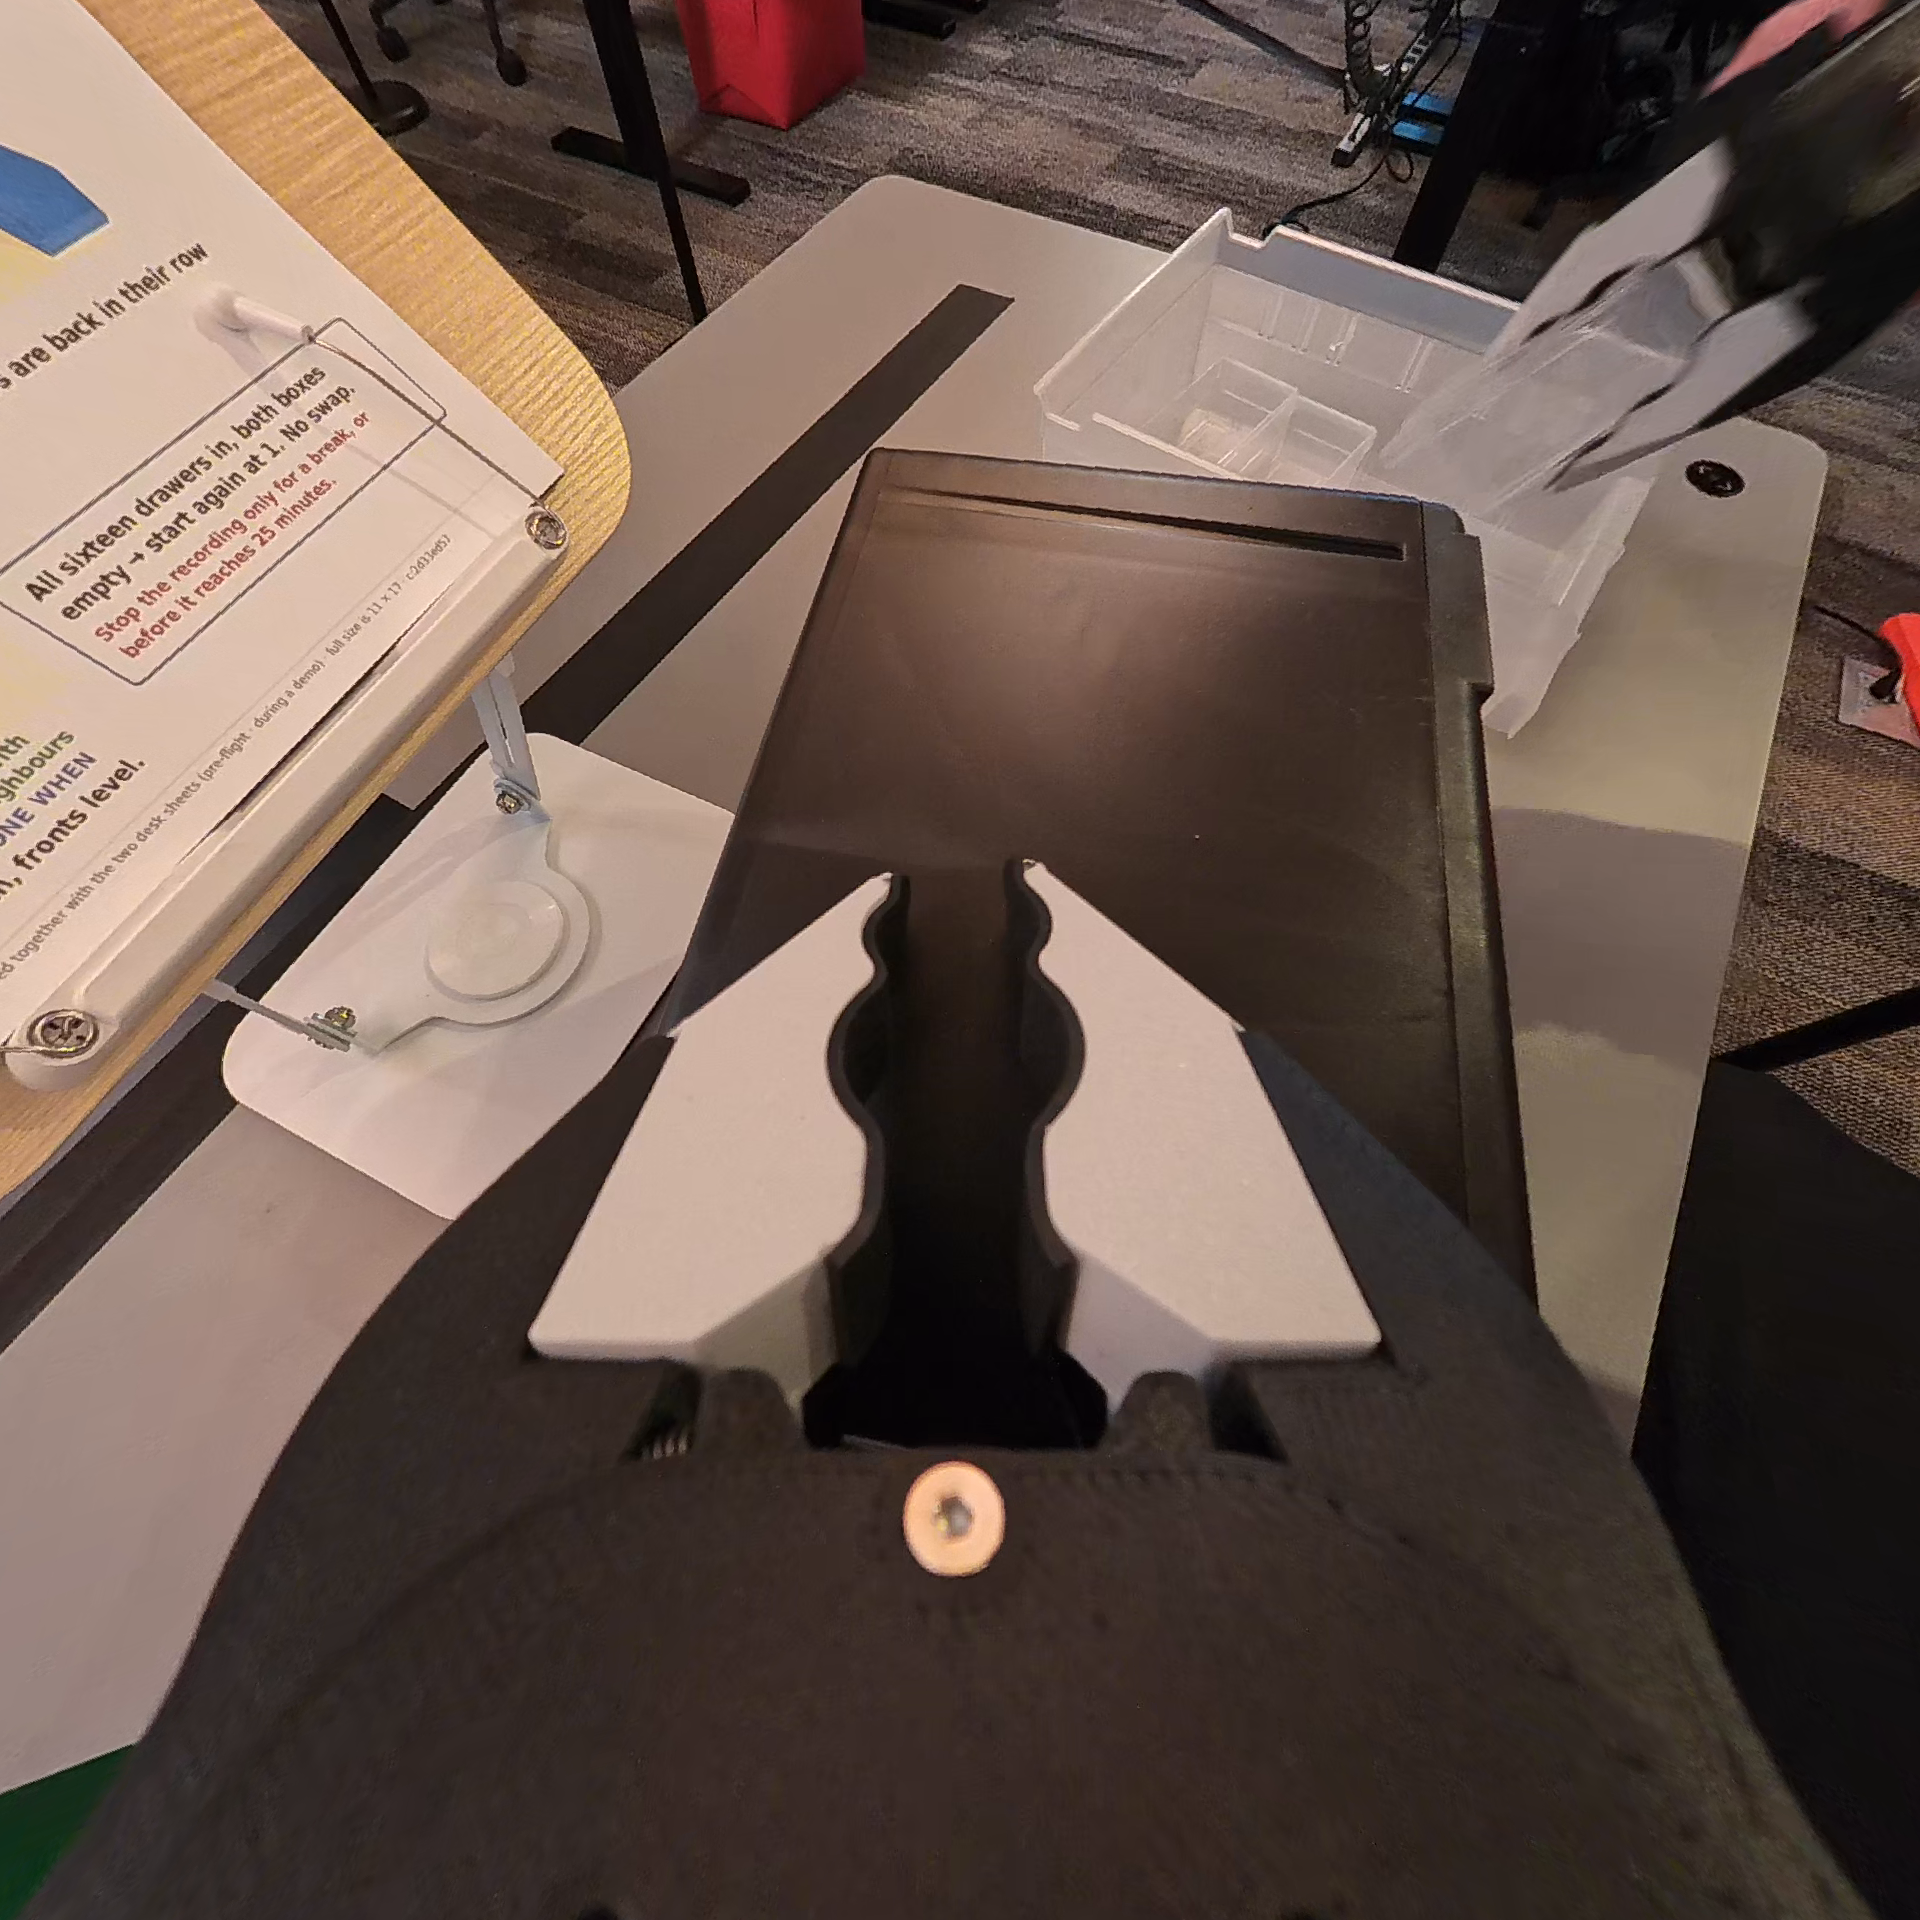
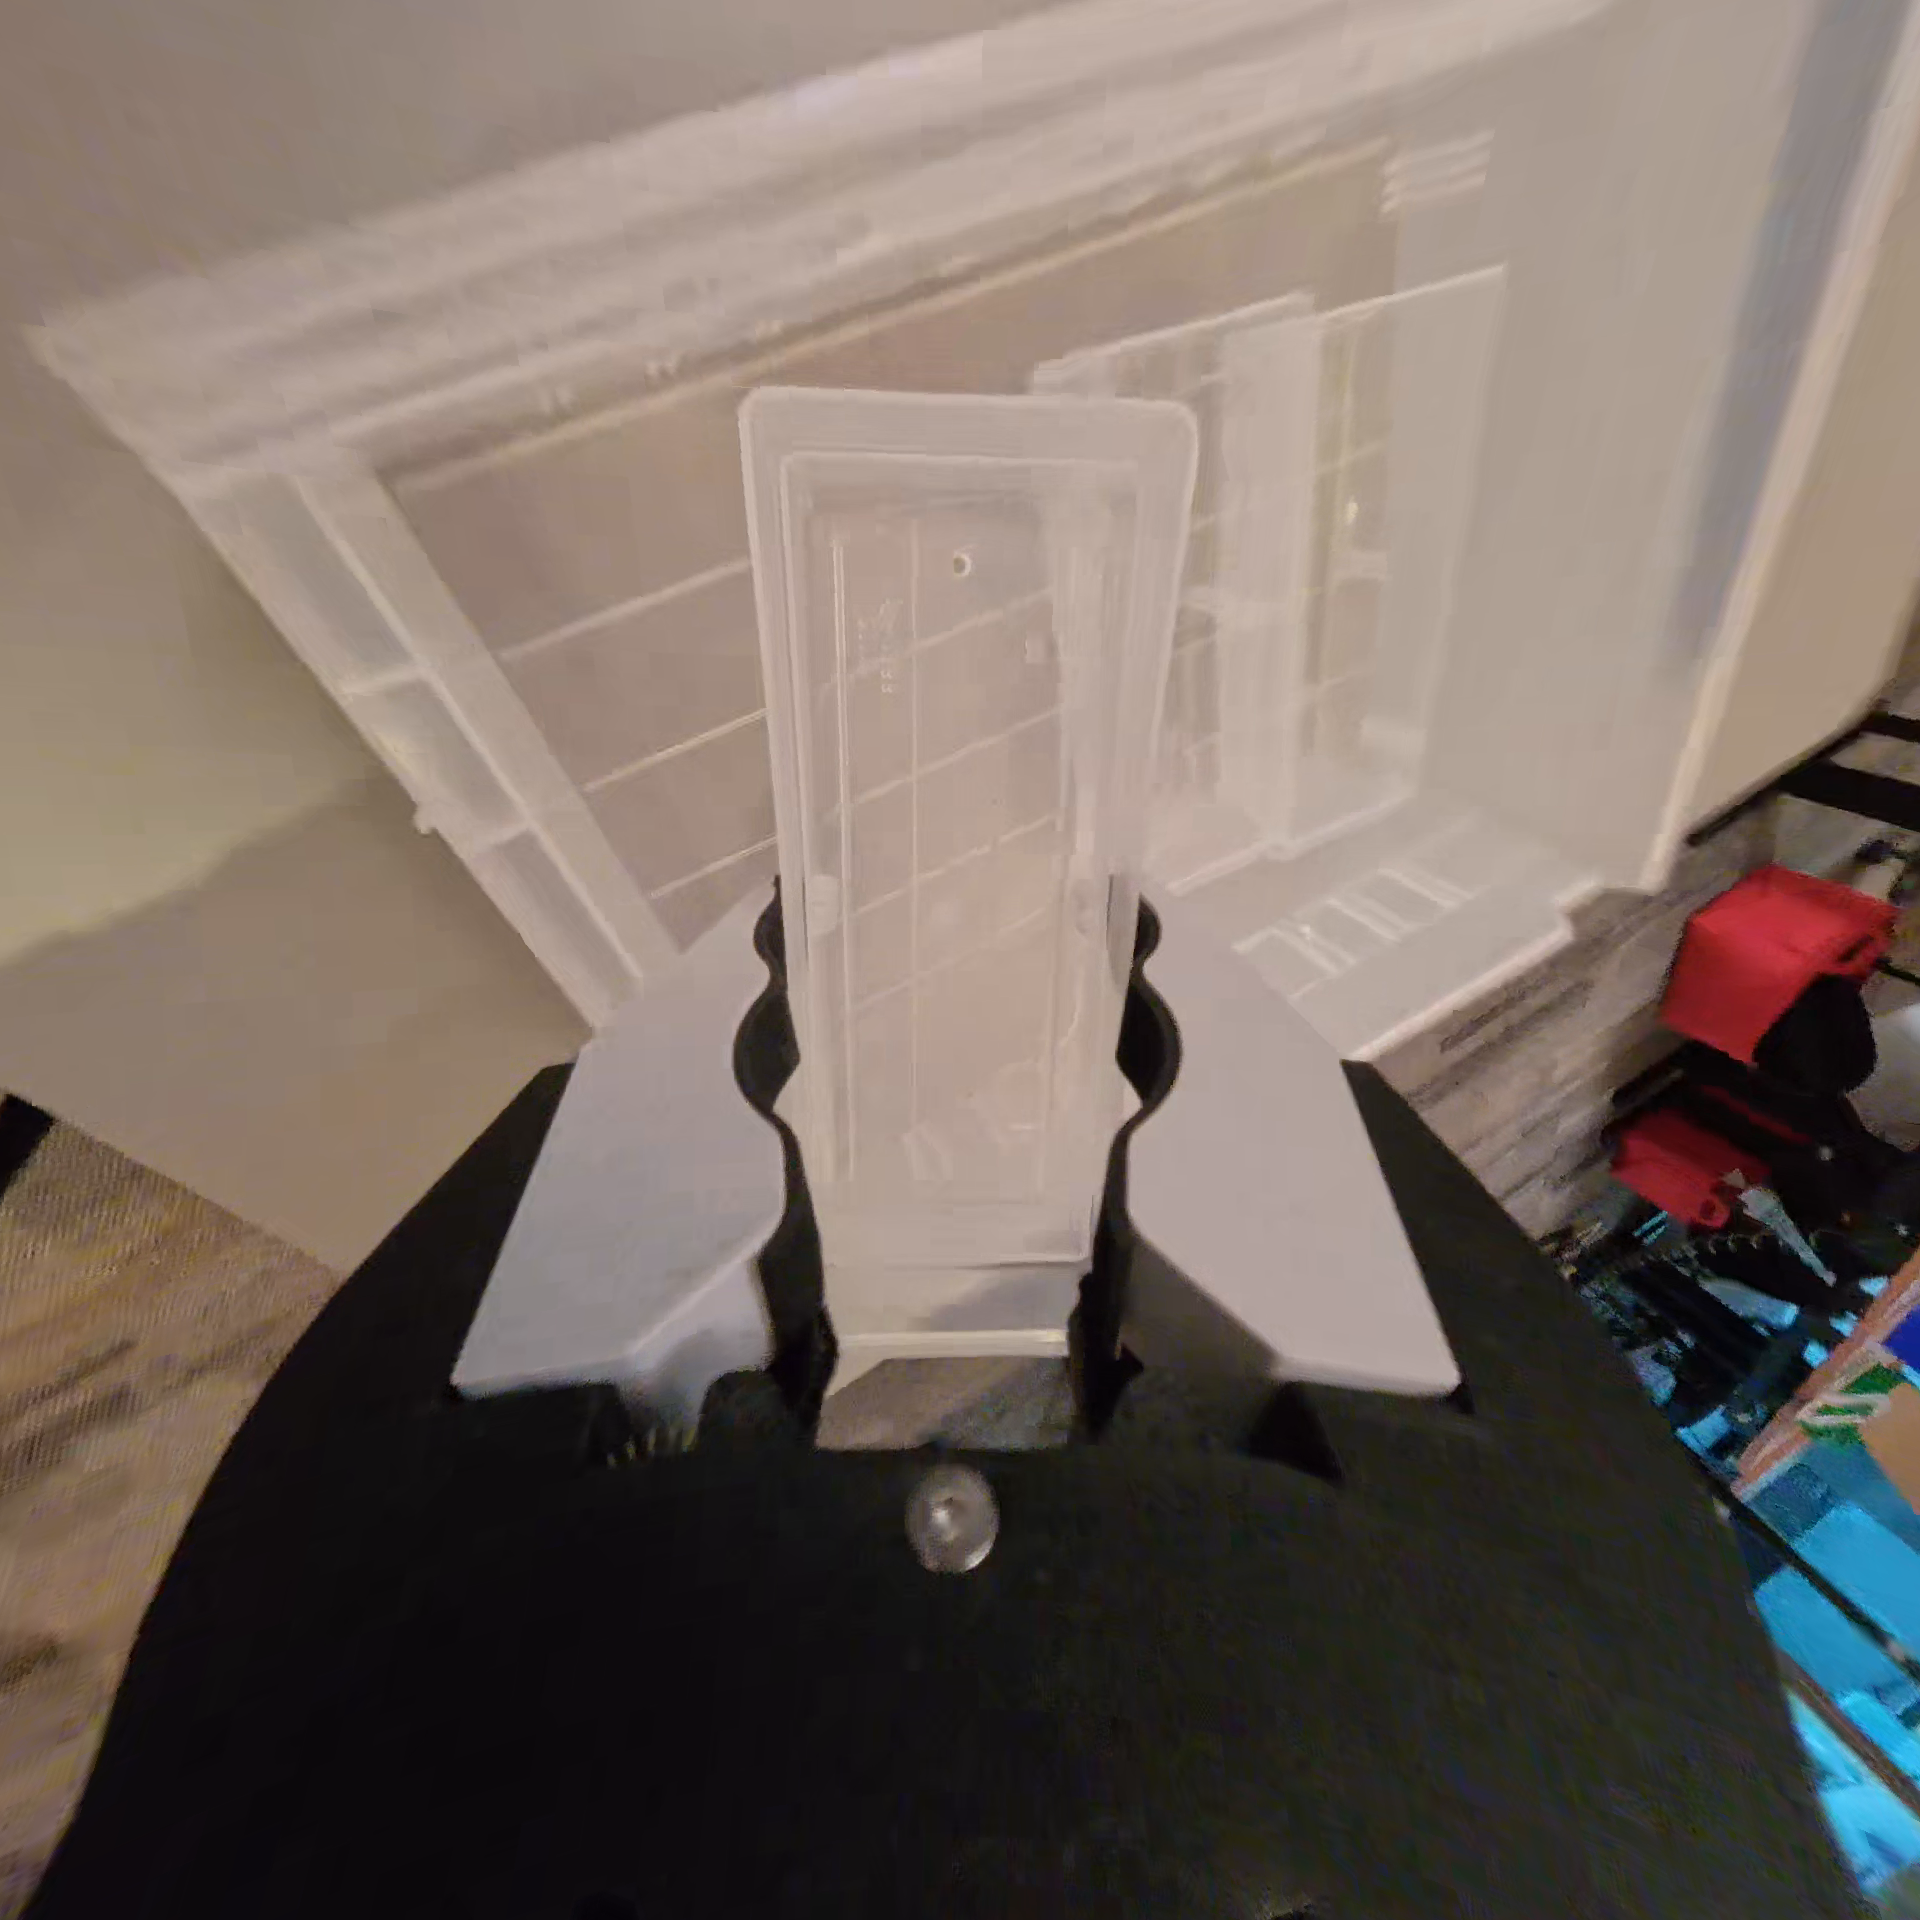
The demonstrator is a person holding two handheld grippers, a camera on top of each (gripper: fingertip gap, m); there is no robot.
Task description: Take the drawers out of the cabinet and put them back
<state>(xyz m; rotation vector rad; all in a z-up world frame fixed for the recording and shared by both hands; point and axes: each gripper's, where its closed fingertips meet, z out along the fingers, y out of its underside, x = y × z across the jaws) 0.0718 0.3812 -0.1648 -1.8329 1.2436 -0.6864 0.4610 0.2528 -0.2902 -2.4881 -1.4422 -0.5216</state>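
Grey table (image 1: pixel 1621 935) bearing black cabinet (image 1: pixel 1143 707) at frame centre, left gripper (image 1: pixel 954 883) parted and empty above it, right gripper (image 2: pixel 951 904) clamped on clear drawer (image 2: pixel 961 790), white tray (image 1: pixel 1226 343) upper right.

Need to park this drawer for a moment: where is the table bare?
Bare table lies right of the cabinet, below the white tray. The left side is crowded by the stand base. The tray already holds clear drawers.

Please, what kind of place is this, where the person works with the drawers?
Probably an office or lab room set up for recording. A grey desk stands on patterned carpet, an instruction sheet sits on a stand, and cables run between other desk legs.
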